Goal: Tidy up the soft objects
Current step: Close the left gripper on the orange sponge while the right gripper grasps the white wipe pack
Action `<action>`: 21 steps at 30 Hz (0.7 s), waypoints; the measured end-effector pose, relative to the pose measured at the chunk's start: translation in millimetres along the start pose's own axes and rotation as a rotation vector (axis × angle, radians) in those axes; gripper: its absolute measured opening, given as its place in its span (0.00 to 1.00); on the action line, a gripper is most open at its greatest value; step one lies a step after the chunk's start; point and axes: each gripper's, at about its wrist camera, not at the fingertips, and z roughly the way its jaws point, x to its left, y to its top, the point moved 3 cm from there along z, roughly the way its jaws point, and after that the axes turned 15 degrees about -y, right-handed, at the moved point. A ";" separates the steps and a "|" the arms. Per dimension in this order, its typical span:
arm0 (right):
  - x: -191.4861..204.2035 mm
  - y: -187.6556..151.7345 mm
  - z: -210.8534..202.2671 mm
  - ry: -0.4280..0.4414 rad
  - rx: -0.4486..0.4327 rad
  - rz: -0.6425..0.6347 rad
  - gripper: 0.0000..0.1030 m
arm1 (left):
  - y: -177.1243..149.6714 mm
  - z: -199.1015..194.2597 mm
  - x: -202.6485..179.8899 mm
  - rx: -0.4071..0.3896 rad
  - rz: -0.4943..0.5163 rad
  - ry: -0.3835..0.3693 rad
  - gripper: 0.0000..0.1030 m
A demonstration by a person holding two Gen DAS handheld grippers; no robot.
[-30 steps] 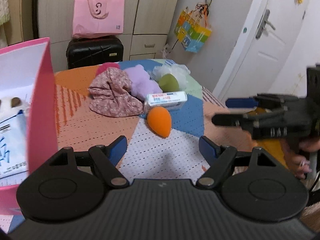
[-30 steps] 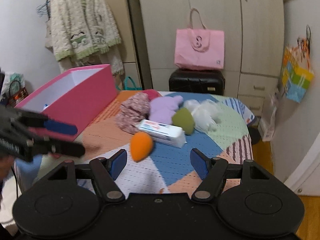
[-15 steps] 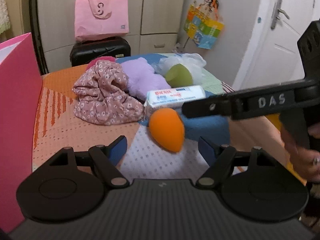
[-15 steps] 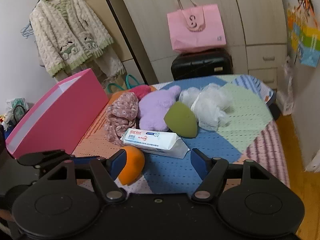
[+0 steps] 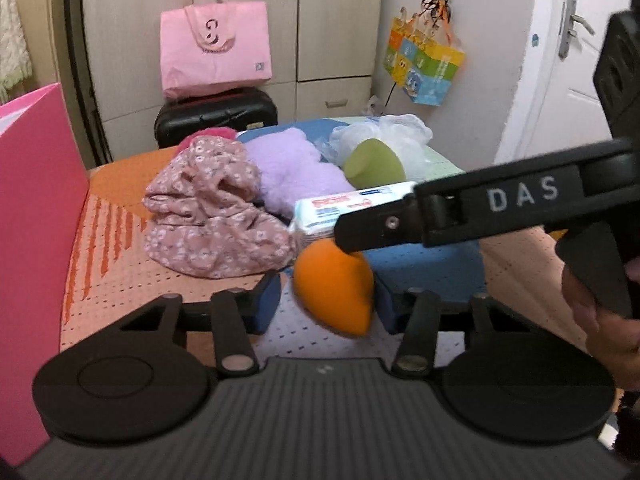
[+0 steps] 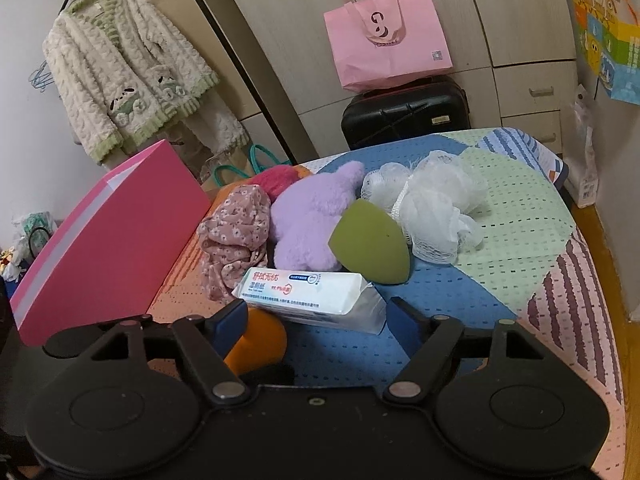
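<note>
An orange sponge [image 5: 334, 288] lies on the patchwork table between the jaws of my open left gripper [image 5: 326, 300]; it also shows in the right wrist view [image 6: 260, 344]. My right gripper [image 6: 316, 316] is open around the near end of a white wipes pack [image 6: 316, 296], also in the left wrist view [image 5: 340, 210]. Its finger [image 5: 460, 212] crosses above the sponge. Behind lie a floral pink cloth [image 5: 212, 216], a purple plush [image 6: 312, 220], a green sponge [image 6: 372, 244] and a white mesh pouf [image 6: 432, 208].
A tall pink box [image 5: 36, 240] stands at the table's left edge [image 6: 108, 240]. A black suitcase [image 5: 216, 120] with a pink bag [image 5: 214, 52] stands behind the table. A door [image 5: 572, 80] is at the right.
Both grippers have moved forward toward the pile. The left jaws have narrowed around the orange sponge. The right gripper has reached the wipes pack.
</note>
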 end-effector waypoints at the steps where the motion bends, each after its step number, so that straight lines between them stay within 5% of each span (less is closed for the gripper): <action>1: 0.7 0.1 0.1 -0.001 0.000 0.002 0.79 | -0.9 -0.9 -1.1 -0.003 -0.005 -0.014 0.37; 14: 1.0 -2.9 3.4 -0.011 0.002 0.021 0.83 | -17.0 -41.1 21.0 -0.010 -0.103 0.005 0.37; 21: 23.7 -7.3 9.9 -0.116 -0.056 -0.036 0.88 | -20.3 -42.0 26.3 -0.023 -0.104 0.029 0.37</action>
